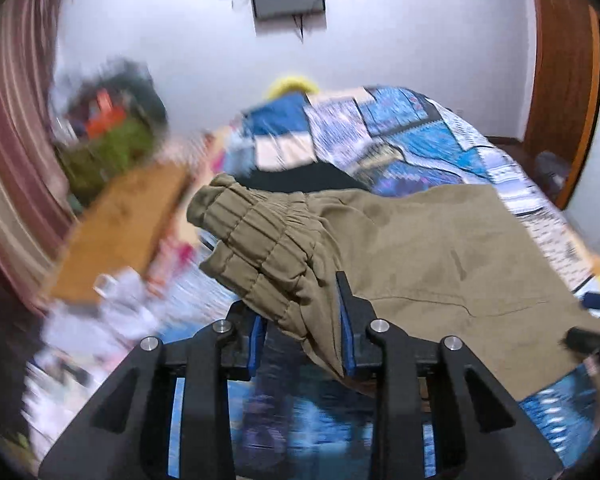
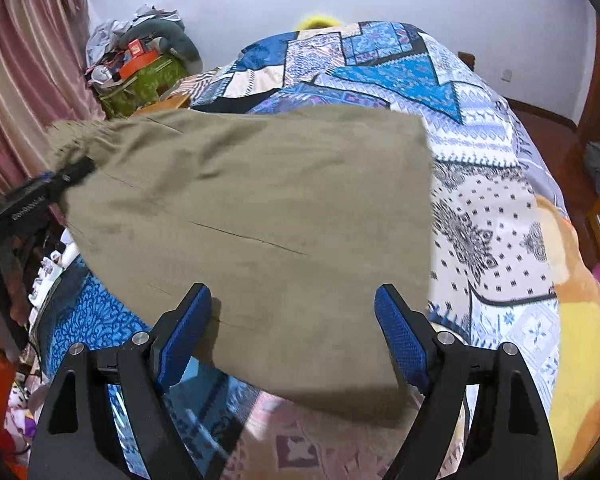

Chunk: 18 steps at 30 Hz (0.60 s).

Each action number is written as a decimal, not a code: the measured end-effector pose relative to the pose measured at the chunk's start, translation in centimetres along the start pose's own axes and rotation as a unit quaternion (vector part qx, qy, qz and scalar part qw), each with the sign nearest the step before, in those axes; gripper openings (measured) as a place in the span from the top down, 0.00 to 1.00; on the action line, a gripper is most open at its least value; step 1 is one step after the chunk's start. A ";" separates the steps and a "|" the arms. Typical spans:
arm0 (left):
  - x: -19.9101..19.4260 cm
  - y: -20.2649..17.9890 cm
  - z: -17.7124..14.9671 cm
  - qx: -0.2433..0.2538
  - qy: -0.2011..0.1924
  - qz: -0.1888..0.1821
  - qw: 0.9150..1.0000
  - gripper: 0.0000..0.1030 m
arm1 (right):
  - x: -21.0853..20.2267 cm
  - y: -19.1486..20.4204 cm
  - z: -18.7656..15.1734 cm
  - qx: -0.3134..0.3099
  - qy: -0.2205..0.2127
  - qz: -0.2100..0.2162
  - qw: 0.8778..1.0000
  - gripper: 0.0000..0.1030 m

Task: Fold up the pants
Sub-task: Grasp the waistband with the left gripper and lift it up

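Folded khaki pants [image 1: 420, 256] with an elastic waistband [image 1: 260, 236] hang above a patchwork bedspread [image 1: 380, 132]. My left gripper [image 1: 300, 312] is shut on the waistband end, and the cloth bunches between its blue pads. In the right wrist view the pants [image 2: 260, 200] spread as a flat panel. My right gripper [image 2: 294, 300] stands wide open with the near edge of the pants between its fingers, without pinching it. The left gripper [image 2: 66, 176] shows at the pants' left corner.
The bed [image 2: 500, 208] fills the middle and right. A wooden side table [image 1: 120, 232] and a cluttered pile with a green box [image 2: 148, 80] stand at the left by a pink striped curtain [image 2: 32, 80]. A wooden door frame [image 1: 560, 80] is at the right.
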<state>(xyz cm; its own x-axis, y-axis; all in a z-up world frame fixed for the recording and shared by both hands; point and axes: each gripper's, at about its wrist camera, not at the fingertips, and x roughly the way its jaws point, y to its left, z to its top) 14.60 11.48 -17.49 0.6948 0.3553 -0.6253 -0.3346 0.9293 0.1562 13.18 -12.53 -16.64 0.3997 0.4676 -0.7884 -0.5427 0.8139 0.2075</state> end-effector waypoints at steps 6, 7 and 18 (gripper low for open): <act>-2.9 -1.2 1.0 0.048 -0.059 0.023 0.997 0.71 | -0.4 -0.9 -1.0 0.011 -0.001 -0.005 1.000 0.22; -3.3 -1.6 1.3 0.049 -0.065 0.016 0.997 0.71 | -0.5 -1.0 -1.1 0.013 -0.001 -0.004 1.000 0.22; -6.3 -7.1 5.0 0.058 -0.072 -0.163 0.982 0.74 | 0.0 -2.0 -1.4 0.038 -0.004 0.014 0.999 0.22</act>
<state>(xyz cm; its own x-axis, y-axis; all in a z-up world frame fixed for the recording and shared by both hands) 15.79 3.14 -10.85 0.8392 0.0389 -0.5425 -0.0101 0.9984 0.0560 13.16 -14.63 -17.84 0.3920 0.4925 -0.7771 -0.4961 0.8245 0.2722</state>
